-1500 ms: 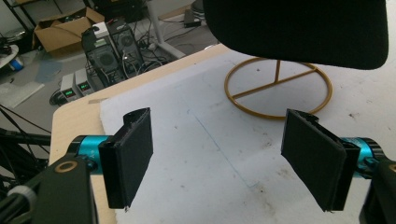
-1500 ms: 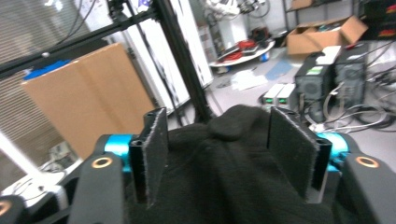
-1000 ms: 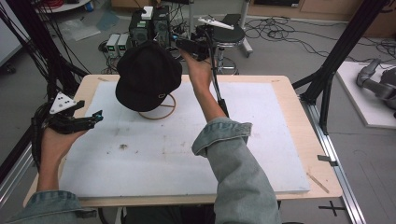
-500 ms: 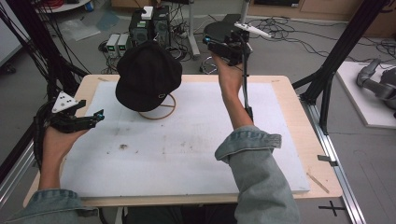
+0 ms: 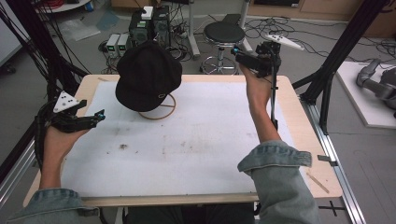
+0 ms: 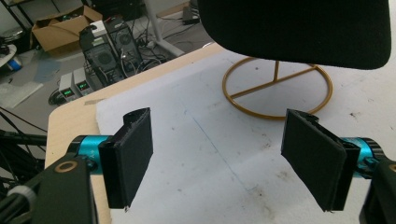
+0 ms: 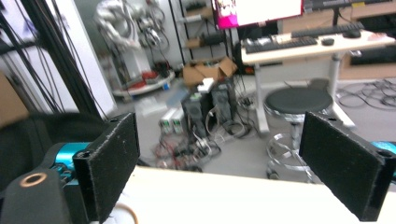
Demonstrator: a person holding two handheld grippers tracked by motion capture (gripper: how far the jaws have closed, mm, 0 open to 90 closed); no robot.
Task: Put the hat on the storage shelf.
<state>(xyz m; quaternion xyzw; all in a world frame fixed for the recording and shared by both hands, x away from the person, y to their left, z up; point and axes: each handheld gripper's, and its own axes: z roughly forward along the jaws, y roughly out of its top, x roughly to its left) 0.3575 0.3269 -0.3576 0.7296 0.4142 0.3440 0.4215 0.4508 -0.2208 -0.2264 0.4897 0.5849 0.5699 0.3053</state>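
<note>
While the high view takes in the whole table point(image 5: 196, 154), a pale wooden slab under a white, smudged mat, the right gripper view looks past its far edge to a round black stool point(image 7: 299, 100) and computer boxes on the floor. A soft black cap point(image 5: 148, 74) sits on a gold wire stand point(image 5: 161, 112) with a ring base, near the table's far left; the left gripper view shows that ring point(image 6: 278, 91) close up. Well apart from the cap, the right gripper point(image 5: 239, 55) hangs over the far right edge, its jaws just opened wide, nothing between them. At the left edge, the left gripper point(image 5: 97, 116) also gapes wide and empty.
</note>
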